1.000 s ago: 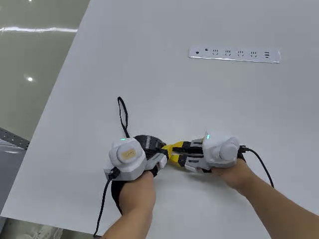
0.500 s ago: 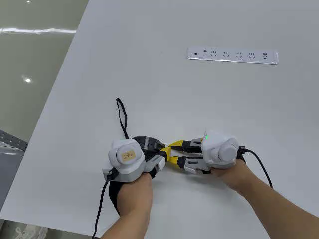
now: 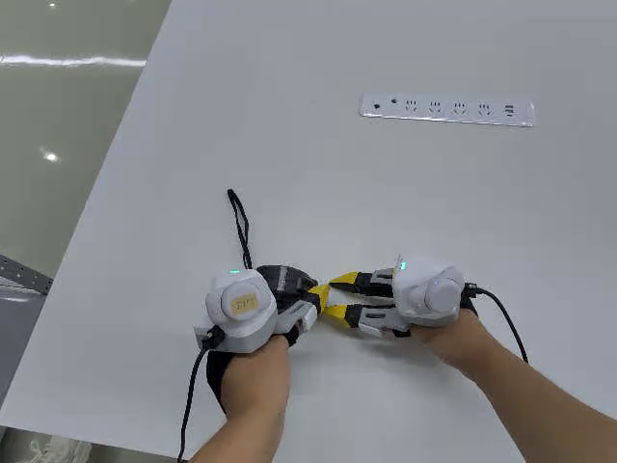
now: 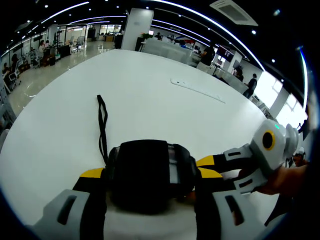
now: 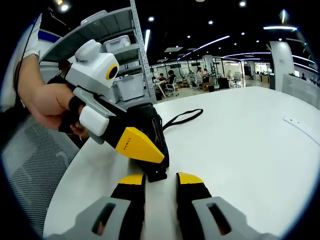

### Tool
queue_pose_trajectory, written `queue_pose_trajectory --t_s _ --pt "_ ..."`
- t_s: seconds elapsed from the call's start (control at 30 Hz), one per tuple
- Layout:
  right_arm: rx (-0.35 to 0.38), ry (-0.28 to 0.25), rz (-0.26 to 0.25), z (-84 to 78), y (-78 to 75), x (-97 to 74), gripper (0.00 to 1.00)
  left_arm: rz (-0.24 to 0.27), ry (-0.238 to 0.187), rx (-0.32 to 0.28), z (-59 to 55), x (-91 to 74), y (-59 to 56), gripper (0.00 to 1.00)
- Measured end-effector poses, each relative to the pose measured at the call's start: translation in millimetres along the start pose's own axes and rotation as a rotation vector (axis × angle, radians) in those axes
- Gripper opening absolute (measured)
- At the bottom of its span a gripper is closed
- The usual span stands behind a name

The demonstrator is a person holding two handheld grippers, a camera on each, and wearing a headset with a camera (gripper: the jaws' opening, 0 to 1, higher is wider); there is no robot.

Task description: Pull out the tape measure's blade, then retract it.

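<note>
The black tape measure (image 3: pixel 281 281) rests on the white table (image 3: pixel 318 174), with my left gripper (image 3: pixel 307 301) shut on its body. In the left gripper view the case (image 4: pixel 142 162) sits between the two yellow-tipped jaws, and its black wrist strap (image 4: pixel 102 125) trails away across the table. My right gripper (image 3: pixel 339 295) faces it from the right, open, its yellow tips a little apart. In the right gripper view the tape's small black end hook (image 5: pixel 156 176) lies just ahead of the gap between the right gripper's (image 5: pixel 161 182) jaws. No blade shows pulled out.
A white power strip (image 3: pixel 445 109) lies far back on the table. The strap (image 3: pixel 238 222) stretches away from the case. The table's left edge (image 3: pixel 106 193) drops to a shiny floor. Black cables (image 3: pixel 501 318) run back from both grippers.
The right gripper's jaws have spread apart at the tape's mouth. The left gripper still holds the case in about the same place.
</note>
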State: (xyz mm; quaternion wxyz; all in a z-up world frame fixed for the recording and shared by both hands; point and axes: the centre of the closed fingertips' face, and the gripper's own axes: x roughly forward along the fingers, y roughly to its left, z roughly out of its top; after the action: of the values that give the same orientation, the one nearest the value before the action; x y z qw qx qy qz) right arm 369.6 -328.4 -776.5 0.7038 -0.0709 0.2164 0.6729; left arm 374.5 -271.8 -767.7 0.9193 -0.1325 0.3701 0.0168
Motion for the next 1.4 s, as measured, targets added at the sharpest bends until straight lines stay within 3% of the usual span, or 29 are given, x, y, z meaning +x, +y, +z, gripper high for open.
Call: queue_pose_trajectory --t_s 0.2,0.27,0.7,1.03,1.13,1.4 --pt "0.004 0.007 -0.017 -0.8 -1.2 -4.4 0.24 -0.008 0.001 0.023 0.0 -0.6 -0.1 0.7" --pt "0.009 0.002 -0.027 -0.7 -1.3 -8.7 0.25 -0.008 -0.009 0.059 2.3 -3.5 -0.6 0.69" --pt "0.04 -0.012 -0.099 -1.3 -1.5 -36.0 0.25 -0.04 -0.024 0.129 3.8 -8.6 -5.8 0.71" --pt "0.071 -0.03 -0.147 4.1 4.0 -51.1 0.27 -0.074 -0.053 0.182 11.6 -18.1 -10.1 0.7" --pt "0.089 -0.029 -0.194 4.3 0.7 -54.7 0.29 -0.085 -0.058 0.202 13.0 -20.9 -12.7 0.7" --pt "0.094 -0.015 -0.239 2.5 2.0 -65.8 0.31 -0.11 -0.068 0.253 15.2 -27.5 -14.6 0.69"
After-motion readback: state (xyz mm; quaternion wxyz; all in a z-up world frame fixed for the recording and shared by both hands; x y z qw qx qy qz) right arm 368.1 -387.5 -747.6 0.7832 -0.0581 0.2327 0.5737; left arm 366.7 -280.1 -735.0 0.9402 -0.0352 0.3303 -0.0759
